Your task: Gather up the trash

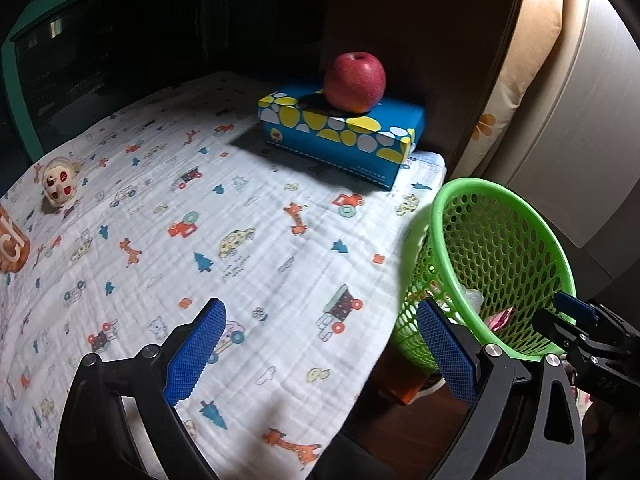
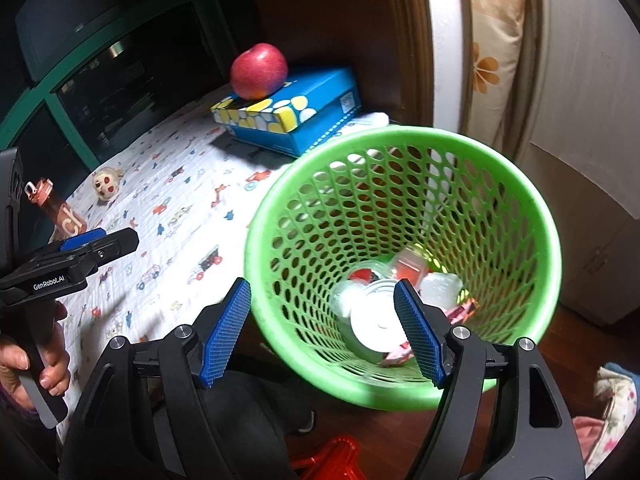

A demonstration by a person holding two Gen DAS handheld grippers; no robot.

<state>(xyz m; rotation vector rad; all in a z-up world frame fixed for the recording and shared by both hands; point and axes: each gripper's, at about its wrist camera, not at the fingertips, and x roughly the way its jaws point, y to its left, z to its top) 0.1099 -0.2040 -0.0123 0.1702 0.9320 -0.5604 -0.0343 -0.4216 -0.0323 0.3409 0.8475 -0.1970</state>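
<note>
Between the right fingers point(image 2: 416, 336): basket point(image 2: 532, 216) trash point(image 2: 376, 328).

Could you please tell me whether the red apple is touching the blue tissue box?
Touching. In the left wrist view the red apple sits directly on top of the blue tissue box, with no gap visible beneath it.

A printed children's cloth point(image 1: 168, 216) is covering the worktop. A green-framed dark window point(image 2: 80, 64) is standing behind it, a brown wooden panel point(image 1: 420, 40) is rising alongside, and dark wooden flooring point(image 2: 568, 332) is showing below a pale cabinet point(image 2: 592, 160).
</note>
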